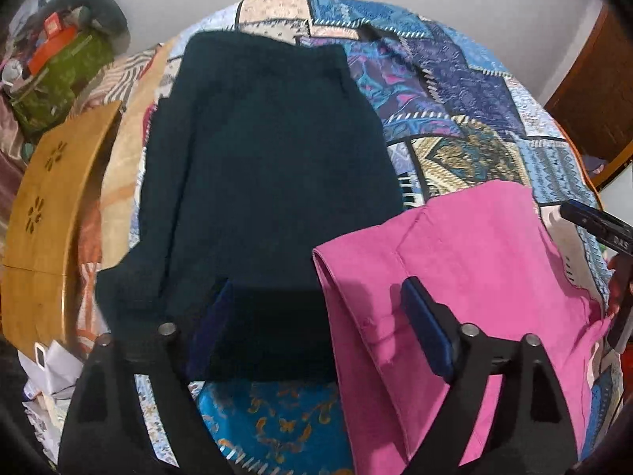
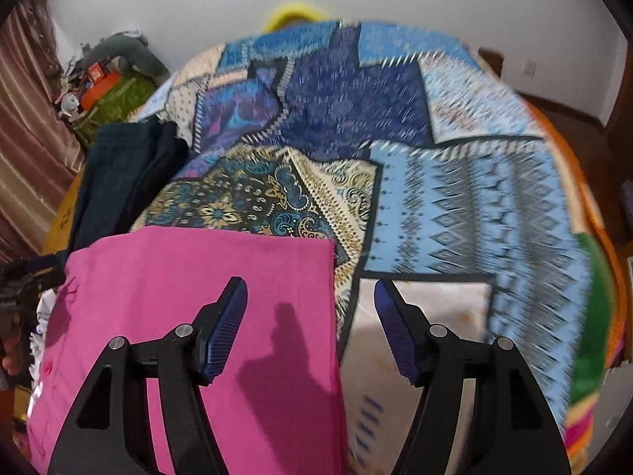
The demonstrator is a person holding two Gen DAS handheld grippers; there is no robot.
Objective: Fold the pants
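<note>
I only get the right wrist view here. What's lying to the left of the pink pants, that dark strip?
Observer: That is a dark teal garment, folded and spread flat on the patchwork bedspread, beside the pink pants.
Operator: Is the left gripper holding anything?
Observer: No. The left gripper is open, one finger over the dark garment, the other over the pink pants' edge.
Operator: Anything past the bed on that side?
Observer: A wooden board with flower cutouts.
</note>
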